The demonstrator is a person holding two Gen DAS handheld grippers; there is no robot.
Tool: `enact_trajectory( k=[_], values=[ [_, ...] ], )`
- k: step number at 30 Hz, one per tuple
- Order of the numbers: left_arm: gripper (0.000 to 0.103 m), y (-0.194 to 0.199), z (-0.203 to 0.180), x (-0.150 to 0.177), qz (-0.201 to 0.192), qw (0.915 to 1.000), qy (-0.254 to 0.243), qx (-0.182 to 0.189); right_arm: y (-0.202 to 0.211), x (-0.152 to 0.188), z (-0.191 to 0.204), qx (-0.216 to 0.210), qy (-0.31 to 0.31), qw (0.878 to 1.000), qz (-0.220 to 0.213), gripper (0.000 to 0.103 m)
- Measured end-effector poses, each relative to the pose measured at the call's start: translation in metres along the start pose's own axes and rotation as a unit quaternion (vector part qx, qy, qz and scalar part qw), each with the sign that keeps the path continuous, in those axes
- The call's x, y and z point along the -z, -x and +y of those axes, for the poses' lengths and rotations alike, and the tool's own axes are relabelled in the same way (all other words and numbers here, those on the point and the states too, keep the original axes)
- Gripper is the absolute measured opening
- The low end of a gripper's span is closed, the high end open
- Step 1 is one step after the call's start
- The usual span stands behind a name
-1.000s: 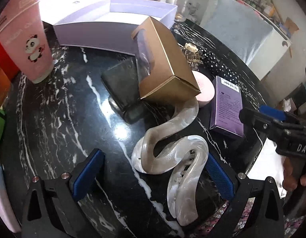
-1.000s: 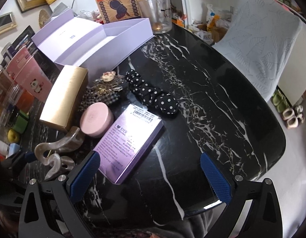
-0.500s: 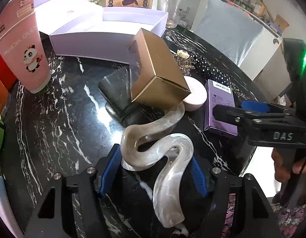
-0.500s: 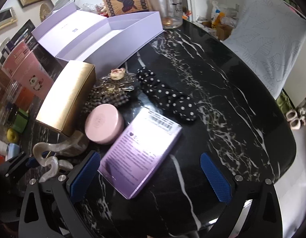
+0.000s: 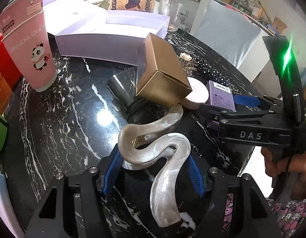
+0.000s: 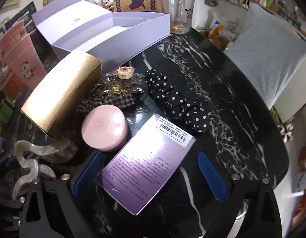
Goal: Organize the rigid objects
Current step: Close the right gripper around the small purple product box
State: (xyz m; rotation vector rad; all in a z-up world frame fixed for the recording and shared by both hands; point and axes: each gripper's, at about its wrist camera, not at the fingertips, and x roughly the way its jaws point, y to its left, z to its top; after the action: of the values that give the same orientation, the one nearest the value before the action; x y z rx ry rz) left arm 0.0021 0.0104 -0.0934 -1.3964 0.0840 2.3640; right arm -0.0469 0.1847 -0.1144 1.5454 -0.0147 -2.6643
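Black marble table (image 6: 222, 91): left gripper (image 5: 153, 170) fingers clamp pearly hair claw (image 5: 162, 158); right gripper (image 6: 151, 174) fingers, narrowing, straddle purple box (image 6: 147, 168).

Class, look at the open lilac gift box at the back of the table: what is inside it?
The lilac gift box shows only bare pale lining; nothing visible inside. Its near wall hides the front strip of the floor.

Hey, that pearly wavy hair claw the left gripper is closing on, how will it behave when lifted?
The hair claw looks glossy, so it may slip between the left gripper pads. It looks like rigid plastic and should keep its shape. Its long tail overhangs, so it may swivel.
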Motion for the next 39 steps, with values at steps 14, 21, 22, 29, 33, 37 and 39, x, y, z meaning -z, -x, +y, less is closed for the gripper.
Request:
enact_trajectory(
  k=[14,21,22,29,33,37,39],
  values=[
    [0.074,-0.020,-0.012,-0.012,-0.004,0.9990,-0.034,-0.029,0.009,0.009,-0.011,-0.009,0.012,1.000,-0.015,0.074],
    [0.081,-0.027,-0.013,-0.016,-0.018,0.9974,-0.062,-0.032,0.011,0.010,-0.015,-0.009,0.012,1.000,-0.017,0.074],
    [0.079,-0.027,-0.013,-0.016,-0.019,0.9973,-0.063,-0.034,0.012,0.011,-0.016,-0.009,0.012,1.000,-0.018,0.074],
    [0.062,-0.026,-0.013,-0.018,-0.019,0.9984,-0.050,-0.018,0.014,0.012,-0.014,-0.012,0.027,0.999,-0.021,0.060],
    [0.061,-0.023,-0.011,-0.016,-0.021,0.9992,-0.033,-0.004,0.016,0.013,-0.017,-0.019,0.026,0.999,-0.024,0.055],
    [0.056,-0.018,-0.014,-0.012,-0.028,0.9990,-0.034,0.001,0.021,0.017,-0.020,-0.036,0.021,0.999,-0.025,0.053],
    [0.054,-0.018,-0.016,-0.013,-0.029,0.9990,-0.033,0.006,0.023,0.019,-0.021,-0.040,0.020,0.999,-0.026,0.052]
  ],
)
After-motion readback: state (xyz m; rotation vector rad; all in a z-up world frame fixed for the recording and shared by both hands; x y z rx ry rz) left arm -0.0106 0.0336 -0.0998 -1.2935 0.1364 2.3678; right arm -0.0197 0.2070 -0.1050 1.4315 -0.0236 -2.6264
